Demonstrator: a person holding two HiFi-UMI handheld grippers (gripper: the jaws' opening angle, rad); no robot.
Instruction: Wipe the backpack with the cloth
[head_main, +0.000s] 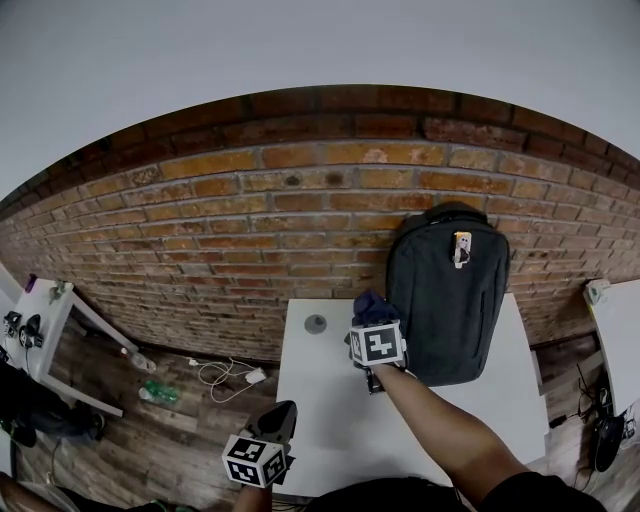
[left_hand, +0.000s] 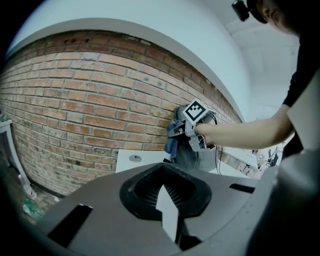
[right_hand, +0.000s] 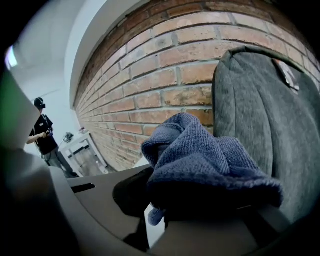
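Observation:
A dark grey backpack (head_main: 445, 300) stands on the white table (head_main: 330, 420), leaning upright against the brick wall (head_main: 230, 230). A blue cloth (head_main: 371, 307) is bunched in my right gripper (head_main: 374, 325), which is shut on it just left of the backpack's lower left side. In the right gripper view the cloth (right_hand: 205, 165) covers the jaws, and the backpack (right_hand: 270, 130) rises right behind it. I cannot tell whether the cloth touches the fabric. My left gripper (head_main: 283, 408) hangs off the table's front left corner, shut and empty. From it I see the cloth (left_hand: 172, 142) and the backpack (left_hand: 192, 155).
A small grey round disc (head_main: 315, 323) lies on the table's back left corner. A white desk (head_main: 50, 320) stands at far left. Cables (head_main: 228, 374) and bottles lie on the wooden floor. A person (right_hand: 46, 137) stands far off by the wall.

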